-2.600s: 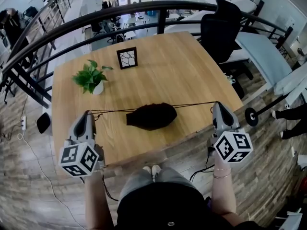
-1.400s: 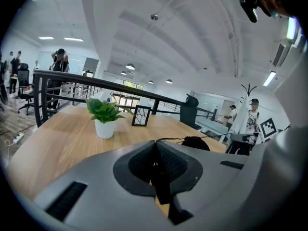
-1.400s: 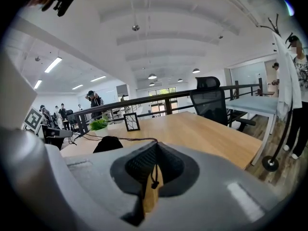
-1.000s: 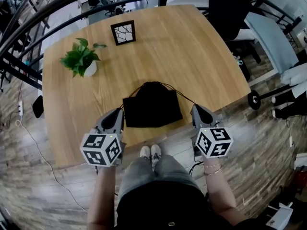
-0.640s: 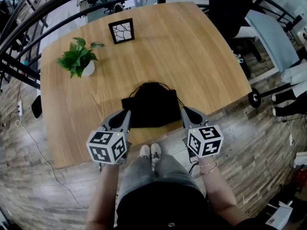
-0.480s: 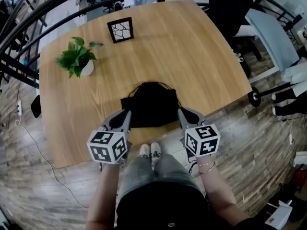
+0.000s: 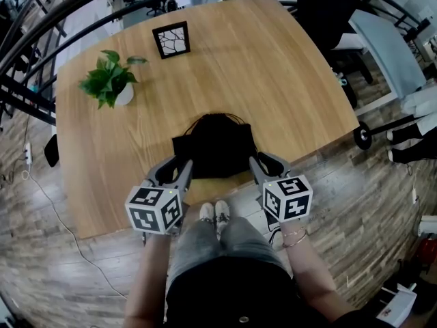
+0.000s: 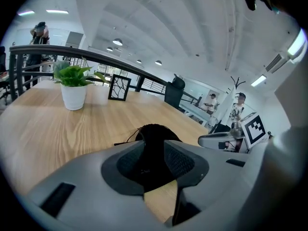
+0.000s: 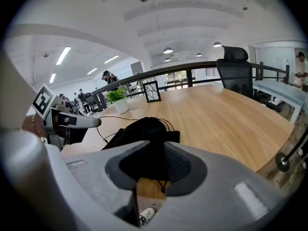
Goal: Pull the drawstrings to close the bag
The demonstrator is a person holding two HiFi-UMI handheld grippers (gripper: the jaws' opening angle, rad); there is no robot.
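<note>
The bag [image 7: 213, 147] lies on the surface [image 7: 293, 80] close to its near edge, its mouth bunched at the far end and the drawstrings [image 9: 116, 117] slack. The left hand-held gripper [image 7: 186, 171] and the right hand-held gripper [image 7: 254, 164] flank its near corners, jaws spread and pinching nothing. A cord seems to hang at the right jaws, so drawing away could snag it and drag the bag off.

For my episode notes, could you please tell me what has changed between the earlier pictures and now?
Both grippers, left gripper and right gripper, came inward from wide apart to flank the black bag, jaws now apart. The drawstrings, taut before, lie slack, and the bag has turned, cinched mouth away. Plant and picture frame stayed put.
</note>
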